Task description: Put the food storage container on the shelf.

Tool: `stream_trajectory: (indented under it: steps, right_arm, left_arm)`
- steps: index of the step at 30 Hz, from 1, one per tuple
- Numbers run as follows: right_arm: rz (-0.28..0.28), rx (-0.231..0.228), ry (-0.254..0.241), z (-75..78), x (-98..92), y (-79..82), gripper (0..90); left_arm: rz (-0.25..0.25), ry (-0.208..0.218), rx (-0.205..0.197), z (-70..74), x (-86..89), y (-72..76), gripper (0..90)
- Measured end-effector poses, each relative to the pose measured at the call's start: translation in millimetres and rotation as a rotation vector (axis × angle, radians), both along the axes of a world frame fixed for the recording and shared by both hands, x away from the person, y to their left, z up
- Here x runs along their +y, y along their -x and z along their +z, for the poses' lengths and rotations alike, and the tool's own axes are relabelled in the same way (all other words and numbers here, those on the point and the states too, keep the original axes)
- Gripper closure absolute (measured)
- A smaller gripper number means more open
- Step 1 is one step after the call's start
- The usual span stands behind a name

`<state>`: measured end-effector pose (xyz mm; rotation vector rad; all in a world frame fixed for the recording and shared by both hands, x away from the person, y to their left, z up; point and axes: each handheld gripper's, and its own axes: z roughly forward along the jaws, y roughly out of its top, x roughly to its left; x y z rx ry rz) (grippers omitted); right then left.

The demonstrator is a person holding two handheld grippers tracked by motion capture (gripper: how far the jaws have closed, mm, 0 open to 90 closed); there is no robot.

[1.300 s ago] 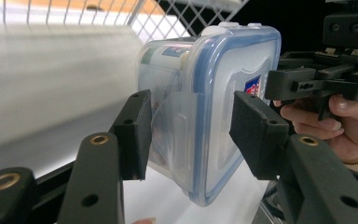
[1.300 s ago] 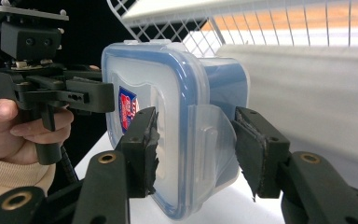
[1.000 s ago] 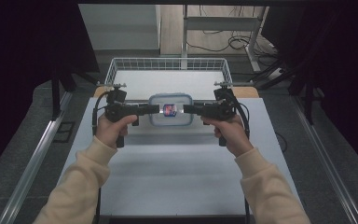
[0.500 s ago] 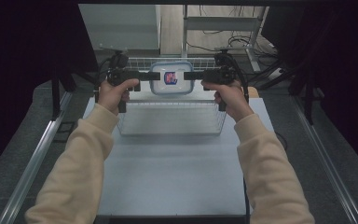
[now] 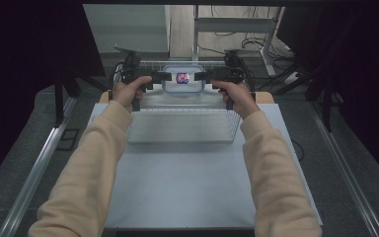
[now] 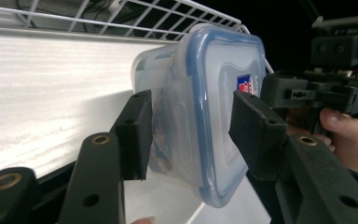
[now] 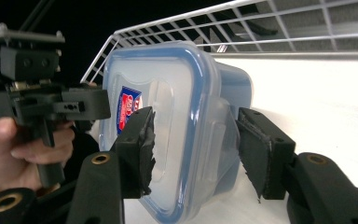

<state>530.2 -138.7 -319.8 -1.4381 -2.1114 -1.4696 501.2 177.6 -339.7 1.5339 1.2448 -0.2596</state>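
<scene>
Both of my hands have carried the clear plastic food box with the blue-rimmed lid (image 5: 182,79) away from me since a second ago, from over the near half of the white wire basket (image 5: 182,133) to over its far end, and it now hangs in the air between the two claws. My left gripper (image 5: 162,76) straddles one short end of the box, one pad under the base and one on the lid; I cannot tell from its own view whether both pads press. My right gripper (image 5: 201,76) straddles the other end, and its jaws have just been opening; in its own view the pad on the base side (image 7: 261,154) stands a little off the wall, so that grip looks let go. I judge the step to be setting the box down in the basket. To do it well I should keep it level, lower both ends together, and not slacken the left claw before the base rests on the basket floor.
</scene>
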Motion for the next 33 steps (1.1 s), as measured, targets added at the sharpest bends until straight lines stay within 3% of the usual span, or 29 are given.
stream_trajectory:
  steps: [7,9,13,15,16,19,23,25,28,30,33]
  right_arm:
    - [-0.067,0.108,-0.014,-2.3,3.6,-10.3,43.9]
    - [-0.086,0.128,-0.011,-3.3,5.7,-10.9,41.0]
    - [-0.101,0.101,0.004,-4.8,9.5,-9.8,38.0]
    - [-0.109,0.091,0.011,-4.5,10.3,-8.3,27.9]
    - [-0.121,0.065,0.020,-3.5,10.3,-6.8,23.9]
    - [-0.152,-0.028,0.041,5.2,11.4,5.8,15.7]
    - [-0.120,-0.206,0.137,19.9,13.5,37.4,11.4]
    - [-0.083,-0.278,0.154,22.5,8.7,56.2,13.3]
    - [-0.017,-0.353,0.161,16.8,-5.2,86.2,15.1]
    - [0.015,-0.413,0.180,7.3,-16.8,106.6,16.6]
    - [0.002,-0.470,0.232,-12.4,-32.6,137.4,18.0]
  left_arm:
    - [0.025,0.052,0.050,-8.4,1.7,-8.0,47.6]
    - [0.017,0.045,0.060,-10.3,0.1,-9.8,44.7]
    - [0.026,0.039,0.048,-11.0,-1.0,-9.6,41.2]
    - [0.048,0.029,0.031,-10.8,-0.1,-8.8,36.4]
    - [0.067,0.024,0.015,-9.9,0.8,-7.5,32.3]
    - [0.121,-0.045,-0.081,-1.8,2.9,3.0,26.1]
    - [0.114,-0.083,-0.195,8.2,5.0,31.5,21.3]
    - [0.090,-0.111,-0.250,9.6,6.4,52.3,21.2]
    - [0.076,-0.103,-0.304,2.9,8.2,87.5,21.5]
    - [0.062,-0.127,-0.338,-5.7,8.7,111.1,22.0]
    - [0.040,-0.172,-0.372,-24.7,7.1,145.2,22.2]
